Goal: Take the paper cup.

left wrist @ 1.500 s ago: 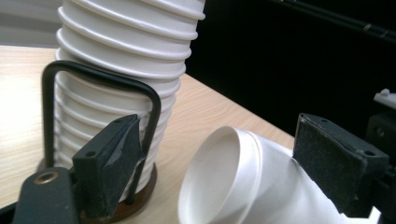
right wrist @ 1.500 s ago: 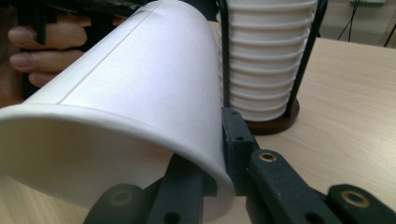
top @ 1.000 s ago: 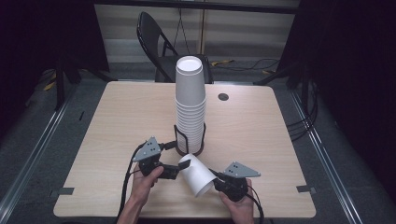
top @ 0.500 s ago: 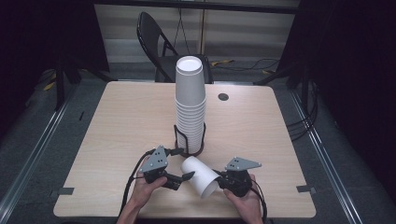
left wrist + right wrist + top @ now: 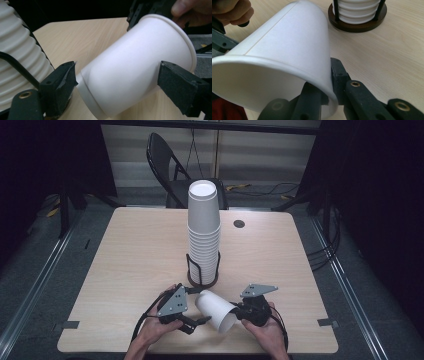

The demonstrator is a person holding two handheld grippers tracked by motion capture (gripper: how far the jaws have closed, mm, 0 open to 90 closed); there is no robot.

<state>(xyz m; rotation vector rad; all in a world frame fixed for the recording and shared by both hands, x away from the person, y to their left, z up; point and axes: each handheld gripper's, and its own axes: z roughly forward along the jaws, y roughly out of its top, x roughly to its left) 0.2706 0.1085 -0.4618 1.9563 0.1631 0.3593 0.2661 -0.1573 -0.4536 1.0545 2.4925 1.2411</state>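
A single white paper cup (image 5: 216, 310) lies tilted just above the table's front part, its base pointing at the cup stack. My right gripper (image 5: 239, 314) is shut on its rim; in the right gripper view the jaws pinch the cup (image 5: 287, 50) wall at the right gripper (image 5: 329, 72), one jaw inside and one outside. My left gripper (image 5: 197, 322) stands open at the cup's left. In the left gripper view the left gripper (image 5: 118, 72) has its jaws spread wide either side of the cup (image 5: 135, 65). A tall stack of white cups (image 5: 203, 230) stands in a black wire holder (image 5: 202, 270).
The holder's dark round base (image 5: 357, 23) sits close behind the held cup. The wooden table (image 5: 125, 250) carries a small dark round cap (image 5: 239, 223) at the back right. A black folding chair (image 5: 165, 165) stands behind the table.
My left gripper has moved toward the table's near edge and a little right, and its open jaws now flank the cup. The right gripper has kept its hold and barely shifted.
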